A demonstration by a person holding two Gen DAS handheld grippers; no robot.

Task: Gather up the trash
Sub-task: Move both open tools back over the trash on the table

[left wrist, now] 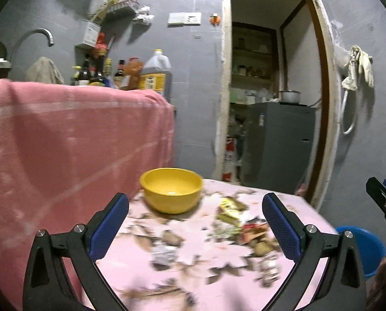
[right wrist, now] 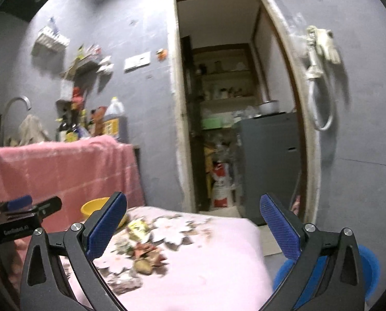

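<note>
Left gripper (left wrist: 195, 223): held nearly level over the pink table (left wrist: 167, 280), jaws spread wide, nothing between the pads.
Yellow bowl (left wrist: 171, 189): ahead of the left gripper, just beyond its left finger.
Trash (left wrist: 240, 226): blurred wrappers and scraps, yellow, red and brown, heaped on the table ahead between the left gripper's fingers, nearer the right one.
Right gripper (right wrist: 193, 225): level, jaws wide, empty; trash lies ahead-left near its left finger.
Blue bucket (right wrist: 369, 264): low, behind its right finger.
</note>
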